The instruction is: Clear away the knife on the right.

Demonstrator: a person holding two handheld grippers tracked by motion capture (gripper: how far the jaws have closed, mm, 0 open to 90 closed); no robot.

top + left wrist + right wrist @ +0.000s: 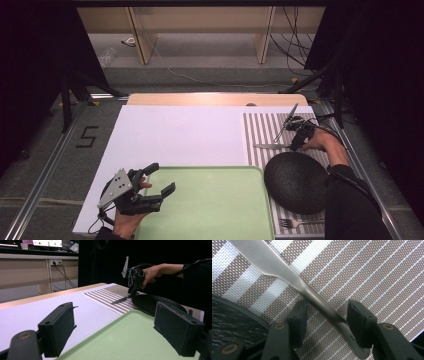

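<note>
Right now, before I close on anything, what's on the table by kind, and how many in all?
Silver metal knife: 1
Silver metal fork: 1
Round black textured plate: 1
Pale green plastic tray: 1
Brown-and-white striped woven placemat: 1
Total: 5

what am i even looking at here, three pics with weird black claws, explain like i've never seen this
A person sits at a table holding a two-jaw gripper in each hand. One picture looks down from above; the other two come from cameras riding on each gripper.

On the table: a green tray, a striped placemat, a black plate, a fork and a knife.

The left gripper hovers open at the tray's edge. The right gripper straddles the knife's handle on the placemat, its jaws not clearly pressing on it yet.
</note>
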